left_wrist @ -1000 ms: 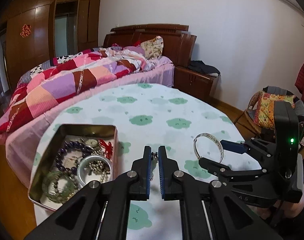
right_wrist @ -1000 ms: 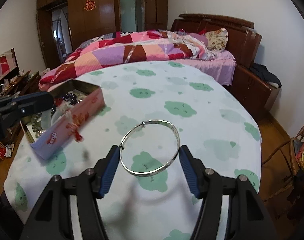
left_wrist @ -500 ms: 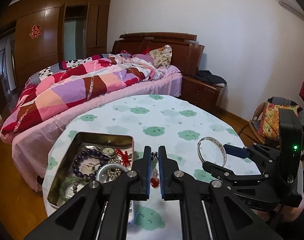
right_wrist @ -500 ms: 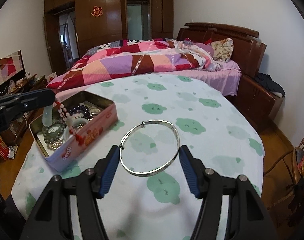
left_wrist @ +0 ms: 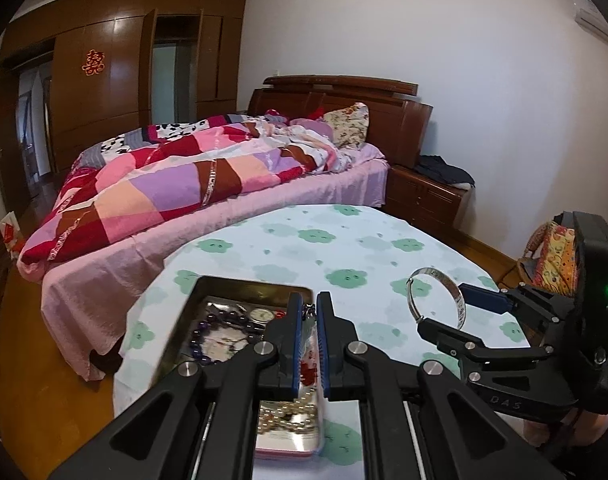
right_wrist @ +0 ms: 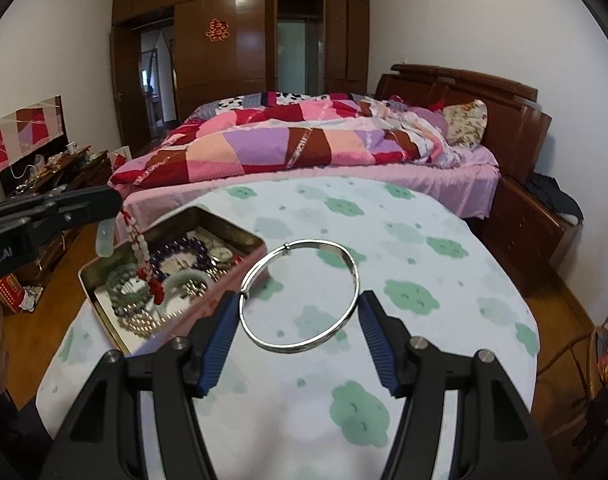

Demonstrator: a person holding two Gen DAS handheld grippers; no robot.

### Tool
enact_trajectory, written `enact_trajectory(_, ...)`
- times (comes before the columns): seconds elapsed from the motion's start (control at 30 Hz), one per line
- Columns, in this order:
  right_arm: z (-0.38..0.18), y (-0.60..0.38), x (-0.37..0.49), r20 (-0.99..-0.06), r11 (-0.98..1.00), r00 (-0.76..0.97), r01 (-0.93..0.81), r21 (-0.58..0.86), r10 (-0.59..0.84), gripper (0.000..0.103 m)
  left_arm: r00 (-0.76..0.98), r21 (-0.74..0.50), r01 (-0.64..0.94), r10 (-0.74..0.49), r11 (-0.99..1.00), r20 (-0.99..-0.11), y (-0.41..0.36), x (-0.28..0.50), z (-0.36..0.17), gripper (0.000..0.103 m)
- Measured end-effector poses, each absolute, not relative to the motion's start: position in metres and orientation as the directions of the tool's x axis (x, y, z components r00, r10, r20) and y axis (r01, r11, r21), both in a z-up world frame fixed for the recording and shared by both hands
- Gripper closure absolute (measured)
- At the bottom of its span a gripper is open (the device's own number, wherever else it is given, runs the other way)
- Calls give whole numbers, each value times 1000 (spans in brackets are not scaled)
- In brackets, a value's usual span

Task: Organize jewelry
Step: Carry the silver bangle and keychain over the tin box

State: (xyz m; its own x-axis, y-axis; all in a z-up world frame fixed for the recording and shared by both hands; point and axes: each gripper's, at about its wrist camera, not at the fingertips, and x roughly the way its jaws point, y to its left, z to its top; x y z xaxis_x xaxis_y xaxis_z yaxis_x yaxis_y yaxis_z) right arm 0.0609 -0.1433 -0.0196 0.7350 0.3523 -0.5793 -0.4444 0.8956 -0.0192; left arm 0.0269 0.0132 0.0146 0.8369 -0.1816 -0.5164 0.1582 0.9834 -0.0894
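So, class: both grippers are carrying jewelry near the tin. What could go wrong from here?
1. The silver bangle is pinched only at its rim by the right gripper, so it may slip out.
2. The beaded pendant dangling from the left gripper could snag the pieces already crowding the tin.

Right hand-held gripper point(left_wrist: 444, 312) body: raised letters "DAS", seen from left wrist view, last character uncertain.
Left hand-held gripper point(right_wrist: 104, 204) side: white print "bot.AI", start cut off by frame edge.
Wardrobe door point(right_wrist: 240, 40): red double-happiness sign point(right_wrist: 218, 30); same sign point(left_wrist: 93, 63) in left view.
Watch point(left_wrist: 263, 314) dial in tin point(left_wrist: 256, 286): markings too small to read.
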Motion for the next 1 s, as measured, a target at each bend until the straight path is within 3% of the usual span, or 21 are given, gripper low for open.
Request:
enact_trajectory(0.43, -6, -86, 75, -558, 847, 721, -528, -57, 412, 40, 840, -88, 85, -119, 993, -529, 48, 43, 8, 97)
enact_trajectory(1.0, -23, -43, 94, -602, 824, 684, -562, -74, 412, 40, 807, -99, 30, -83, 995, -585, 69, 65, -20, 97)
